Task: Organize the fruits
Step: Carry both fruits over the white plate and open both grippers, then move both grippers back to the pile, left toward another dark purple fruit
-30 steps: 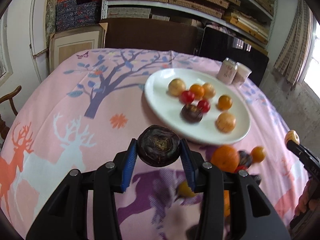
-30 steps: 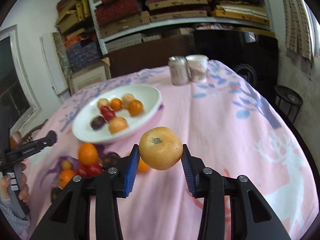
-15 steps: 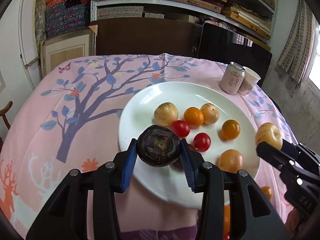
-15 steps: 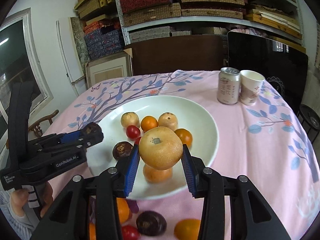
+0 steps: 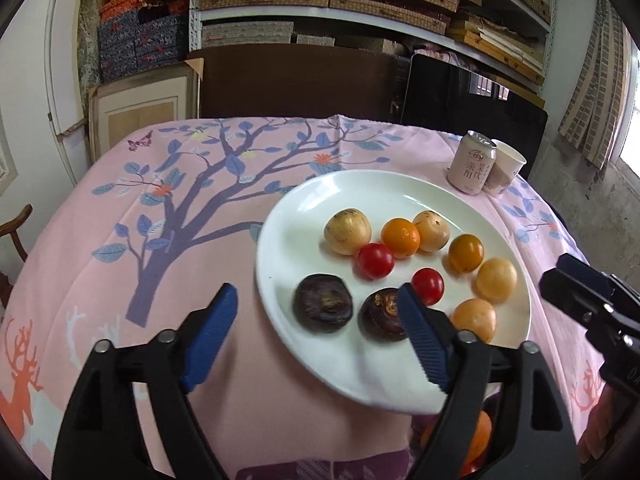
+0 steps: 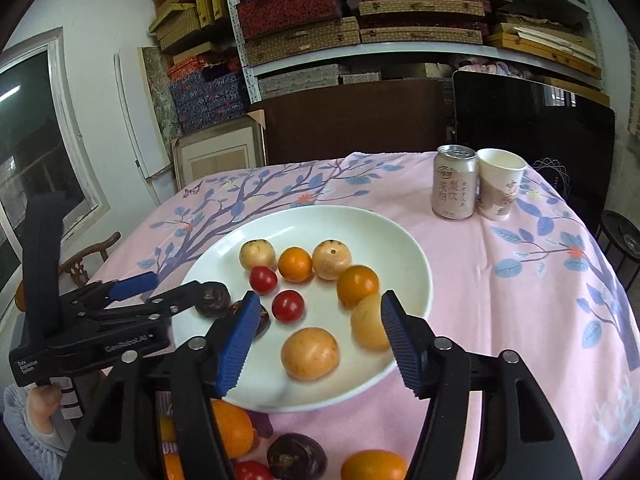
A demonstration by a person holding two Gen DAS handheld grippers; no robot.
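A white plate (image 5: 304, 208) (image 6: 400, 240) on the pink tablecloth holds several small fruits, orange, tan, red and dark. My left gripper (image 5: 316, 336) hangs over its near left rim, jaws opening, with a dark purple fruit (image 5: 322, 308) lying free on the plate between the fingers. A second dark fruit (image 5: 380, 316) sits beside it. My right gripper (image 6: 320, 336) is over the plate's near edge, jaws opening. A pale yellow fruit (image 6: 370, 324) rests on the plate just inside its right finger, next to a tan-orange one (image 6: 310, 354).
A drink can (image 6: 454, 188) and a paper cup (image 6: 498, 188) stand behind the plate at the right. Loose fruits lie on the cloth in front of the plate: an orange (image 6: 232, 428), a dark one (image 6: 296, 456), another orange (image 6: 374, 466). A wooden chair (image 5: 16, 228) stands at the left.
Both grippers moved over the plate, then opened. The dark fruit left the left jaws and the pale yellow fruit left the right jaws; both now lie on the plate.
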